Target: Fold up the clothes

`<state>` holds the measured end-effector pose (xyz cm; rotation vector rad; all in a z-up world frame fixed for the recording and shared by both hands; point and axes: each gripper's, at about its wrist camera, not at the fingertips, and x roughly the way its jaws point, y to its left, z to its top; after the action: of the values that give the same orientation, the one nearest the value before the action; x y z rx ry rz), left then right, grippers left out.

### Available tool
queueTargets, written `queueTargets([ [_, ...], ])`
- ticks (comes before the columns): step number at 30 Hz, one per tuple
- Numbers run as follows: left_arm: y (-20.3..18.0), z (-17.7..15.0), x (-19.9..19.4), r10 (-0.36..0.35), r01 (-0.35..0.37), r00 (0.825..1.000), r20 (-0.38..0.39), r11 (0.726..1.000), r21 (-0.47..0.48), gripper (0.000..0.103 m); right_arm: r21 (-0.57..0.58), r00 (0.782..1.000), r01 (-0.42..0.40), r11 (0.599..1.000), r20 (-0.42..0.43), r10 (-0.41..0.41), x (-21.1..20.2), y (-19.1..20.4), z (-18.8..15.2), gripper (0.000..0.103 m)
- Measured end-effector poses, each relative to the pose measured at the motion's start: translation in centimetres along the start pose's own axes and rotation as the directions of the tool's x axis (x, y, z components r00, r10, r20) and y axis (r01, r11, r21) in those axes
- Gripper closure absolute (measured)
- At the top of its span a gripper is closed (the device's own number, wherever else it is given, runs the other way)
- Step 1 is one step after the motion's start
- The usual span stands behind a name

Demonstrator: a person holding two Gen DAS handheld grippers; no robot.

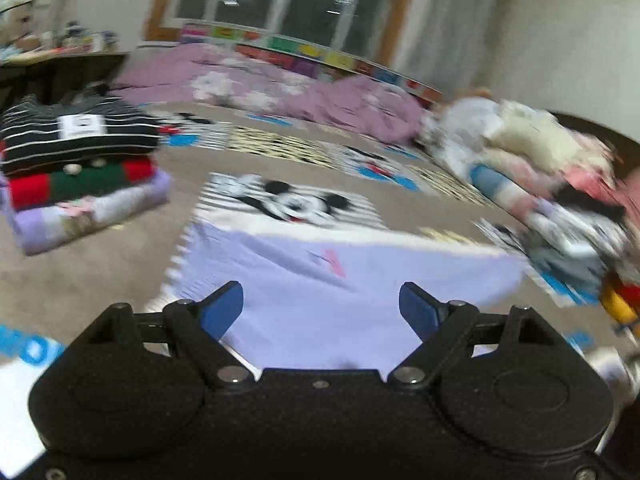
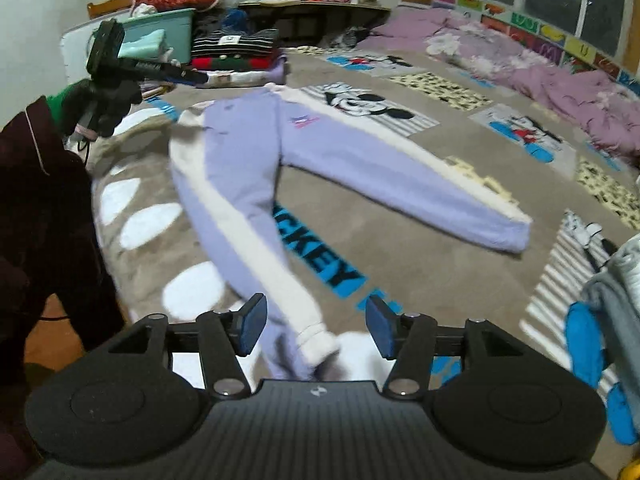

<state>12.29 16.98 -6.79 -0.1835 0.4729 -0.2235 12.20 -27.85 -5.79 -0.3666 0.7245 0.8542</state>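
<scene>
Lavender and white sweatpants lie spread on the Mickey Mouse blanket, legs apart in a V. My right gripper is open just above the cuff of the near leg. My left gripper is open over the waist part of the same pants, holding nothing. The left gripper also shows from outside in the right wrist view, held in a gloved hand beyond the waistband.
A stack of folded clothes sits at the left of the bed, also in the right wrist view. A heap of unfolded clothes lies at the right. A purple duvet runs along the window wall.
</scene>
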Motion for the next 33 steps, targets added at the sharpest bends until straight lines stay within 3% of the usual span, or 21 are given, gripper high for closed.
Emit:
queueTargets([
  [5, -3.4, -2.5, -1.0, -0.087, 0.092, 0.995, -0.041, 0.987, 0.131, 0.017, -0.019, 0.998, -0.011, 1.000, -0.063, 0.009, 2.0, 0.6, -0.7, 0.044],
  [9, -7.2, -4.2, -0.9, -0.139, 0.160, 0.986, -0.090, 0.941, 0.299, 0.017, -0.082, 0.989, 0.003, 0.997, -0.145, -0.015, 4.3, 1.5, -1.5, 0.046],
  [12, -9.8, -5.7, 0.2, -0.153, 0.195, 0.979, -0.134, 0.895, 0.401, 0.017, -0.112, 0.986, 0.029, 0.993, -0.159, -0.047, 4.9, 2.1, -1.7, 0.073],
  [15, -11.9, -7.2, 1.9, -0.099, 0.178, 0.979, -0.178, 0.837, 0.517, 0.019, -0.118, 0.989, 0.066, 0.991, -0.127, -0.081, 4.2, 2.2, -1.4, 0.080],
  [16, -12.2, -7.4, 2.5, -0.087, 0.178, 0.978, -0.192, 0.826, 0.535, 0.027, -0.133, 0.988, 0.088, 0.987, -0.118, -0.104, 3.9, 2.3, -1.2, 0.082],
  [17, -12.3, -7.5, 3.0, -0.082, 0.185, 0.975, -0.208, 0.819, 0.543, 0.045, -0.148, 0.986, 0.110, 0.983, -0.109, -0.127, 3.6, 2.4, -1.0, 0.082],
  [19, -12.4, -7.4, 3.9, -0.068, 0.185, 0.971, -0.229, 0.822, 0.538, 0.071, -0.189, 0.980, 0.161, 0.969, -0.088, -0.180, 3.0, 2.6, -0.4, 0.083],
  [20, -12.5, -7.2, 4.1, -0.068, 0.184, 0.971, -0.229, 0.823, 0.537, 0.076, -0.233, 0.972, 0.201, 0.952, -0.070, -0.222, 2.8, 2.8, 0.0, 0.083],
  [21, -12.6, -7.0, 4.1, -0.073, 0.184, 0.972, -0.222, 0.822, 0.538, 0.081, -0.284, 0.964, 0.238, 0.929, -0.050, -0.262, 2.4, 3.2, 0.3, 0.084],
  [22, -12.7, -6.8, 4.2, -0.077, 0.184, 0.974, -0.215, 0.822, 0.540, 0.093, -0.337, 0.952, 0.277, 0.900, -0.028, -0.303, 2.2, 3.6, 0.5, 0.084],
  [23, -12.9, -6.6, 4.1, -0.075, 0.170, 0.978, -0.193, 0.822, 0.544, 0.095, -0.393, 0.939, 0.313, 0.864, -0.008, -0.344, 2.2, 3.8, 0.8, 0.084],
  [27, -14.3, -5.6, 3.6, -0.053, 0.078, 0.997, -0.060, 0.824, 0.562, 0.098, -0.592, 0.871, 0.440, 0.675, 0.098, -0.481, 2.3, 4.3, 1.2, 0.084],
  [30, -15.2, -5.4, 3.6, -0.030, 0.008, 0.999, 0.028, 0.817, 0.577, 0.099, -0.679, 0.820, 0.498, 0.538, 0.168, -0.547, 2.9, 3.1, 1.1, 0.085],
  [33, -16.0, -6.1, 4.1, -0.014, -0.020, 0.999, 0.048, 0.770, 0.638, 0.099, -0.743, 0.777, 0.530, 0.409, 0.232, -0.586, 3.9, 1.4, 0.5, 0.086],
])
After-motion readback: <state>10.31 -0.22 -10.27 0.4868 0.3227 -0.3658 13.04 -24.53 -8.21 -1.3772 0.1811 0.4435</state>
